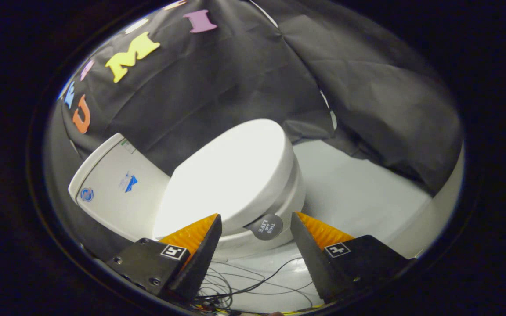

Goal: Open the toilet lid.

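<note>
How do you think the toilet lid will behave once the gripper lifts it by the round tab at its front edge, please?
The toilet lid looks like one rigid glossy shell, so it should probably swing up whole rather than flex. Its smooth surface may be slippery, so the round tab looks the safer hold. The gripper is open, with the tab just ahead between its fingers. Released midway, the lid would likely drop back.

gripper (256, 219) fingers spread wide apart, holding nothing.
</note>
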A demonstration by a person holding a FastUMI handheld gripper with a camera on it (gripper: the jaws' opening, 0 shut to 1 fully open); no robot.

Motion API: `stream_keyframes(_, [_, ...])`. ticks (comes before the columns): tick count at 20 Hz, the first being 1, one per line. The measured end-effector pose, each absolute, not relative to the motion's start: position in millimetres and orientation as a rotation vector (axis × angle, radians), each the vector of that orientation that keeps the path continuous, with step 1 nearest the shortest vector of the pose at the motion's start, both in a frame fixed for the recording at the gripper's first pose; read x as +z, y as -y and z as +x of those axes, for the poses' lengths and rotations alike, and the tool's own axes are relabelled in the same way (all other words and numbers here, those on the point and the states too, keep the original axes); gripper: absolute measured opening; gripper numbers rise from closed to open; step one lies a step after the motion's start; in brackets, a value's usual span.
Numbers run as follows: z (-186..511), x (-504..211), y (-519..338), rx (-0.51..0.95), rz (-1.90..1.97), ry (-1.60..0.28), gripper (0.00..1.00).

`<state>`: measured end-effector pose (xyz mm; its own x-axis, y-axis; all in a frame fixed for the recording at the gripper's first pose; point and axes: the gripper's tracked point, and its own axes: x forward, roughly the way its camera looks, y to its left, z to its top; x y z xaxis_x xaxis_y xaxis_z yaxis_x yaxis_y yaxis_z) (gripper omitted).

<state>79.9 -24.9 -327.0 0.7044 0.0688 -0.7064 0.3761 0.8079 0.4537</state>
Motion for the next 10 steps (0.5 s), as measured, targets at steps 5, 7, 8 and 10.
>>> stream_keyframes(5, [80.8,-356.6,26.5,-0.216,0.804,-0.877,0.96])
stream_keyframes(7, [79.5,-366.5,25.2,-0.221,0.864,-0.907,0.91])
stream_keyframes(8, [78.7,-371.8,24.3,-0.224,0.891,-0.922,0.89])
stream_keyframes(10, [78.9,-376.0,22.4,-0.225,0.941,-0.938,0.83])
